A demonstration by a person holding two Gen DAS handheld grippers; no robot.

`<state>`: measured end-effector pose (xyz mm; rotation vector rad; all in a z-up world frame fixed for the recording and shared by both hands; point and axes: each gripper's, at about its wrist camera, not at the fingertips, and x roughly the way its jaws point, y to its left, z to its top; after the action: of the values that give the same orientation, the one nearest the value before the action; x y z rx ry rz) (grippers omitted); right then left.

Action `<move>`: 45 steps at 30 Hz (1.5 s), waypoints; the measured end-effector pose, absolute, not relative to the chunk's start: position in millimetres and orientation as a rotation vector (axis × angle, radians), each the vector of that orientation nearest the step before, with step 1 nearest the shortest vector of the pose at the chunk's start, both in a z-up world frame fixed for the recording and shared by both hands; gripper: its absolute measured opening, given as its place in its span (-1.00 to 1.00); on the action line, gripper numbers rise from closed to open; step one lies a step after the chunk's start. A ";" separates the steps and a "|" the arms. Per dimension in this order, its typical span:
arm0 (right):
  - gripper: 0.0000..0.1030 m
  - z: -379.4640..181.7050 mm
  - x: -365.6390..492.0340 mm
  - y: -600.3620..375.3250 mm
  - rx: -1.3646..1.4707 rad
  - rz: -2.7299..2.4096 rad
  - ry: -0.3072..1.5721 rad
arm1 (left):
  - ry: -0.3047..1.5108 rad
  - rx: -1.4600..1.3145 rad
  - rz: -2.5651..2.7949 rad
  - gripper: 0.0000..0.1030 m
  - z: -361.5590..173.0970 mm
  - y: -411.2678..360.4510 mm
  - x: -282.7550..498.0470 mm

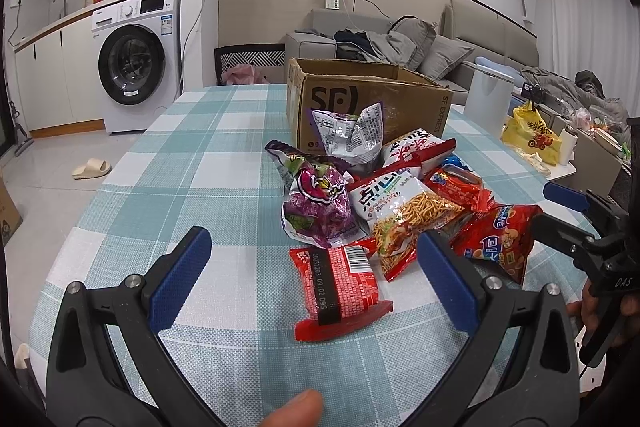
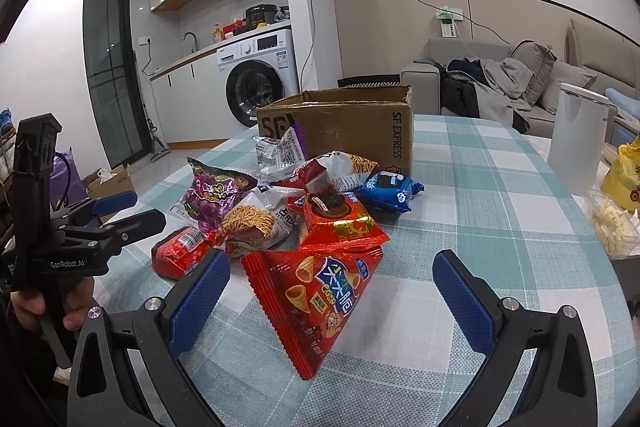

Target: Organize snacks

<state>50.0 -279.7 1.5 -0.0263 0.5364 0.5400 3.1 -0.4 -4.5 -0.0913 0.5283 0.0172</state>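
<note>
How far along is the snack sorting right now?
Barely started, it seems. The snack packets all lie piled on the table in front of the cardboard box. Both the left gripper and right gripper are open, holding nothing. Every visible packet remains to sort.

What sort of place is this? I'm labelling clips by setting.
Most likely a small home, kitchen and living area in one room: a washing machine under a counter with a sink tap, a grey sofa, and a checked-cloth table.

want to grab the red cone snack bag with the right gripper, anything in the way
Nothing visible. The open right gripper faces the red cone snack bag directly, with only bare tablecloth around its near end.
</note>
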 end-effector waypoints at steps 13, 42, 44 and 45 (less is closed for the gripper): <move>1.00 1.6 52.1 -282.0 -0.018 0.543 0.545 | 0.531 -0.093 0.016 0.98 -5.0 -0.1 3.2; 1.00 -13.7 80.5 -260.7 -0.078 0.536 0.760 | 0.669 -0.070 0.040 0.98 -11.0 6.6 21.8; 1.00 -15.8 83.4 -259.6 -0.070 0.535 0.783 | 0.691 -0.060 0.038 0.98 -14.4 4.3 25.2; 1.00 -16.5 84.6 -259.4 -0.065 0.540 0.791 | 0.701 -0.054 0.037 0.98 -15.9 3.5 26.7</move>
<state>84.6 -259.4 -16.5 -0.0646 0.7913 0.5397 26.7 3.5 -15.9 -0.0541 0.7012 0.0367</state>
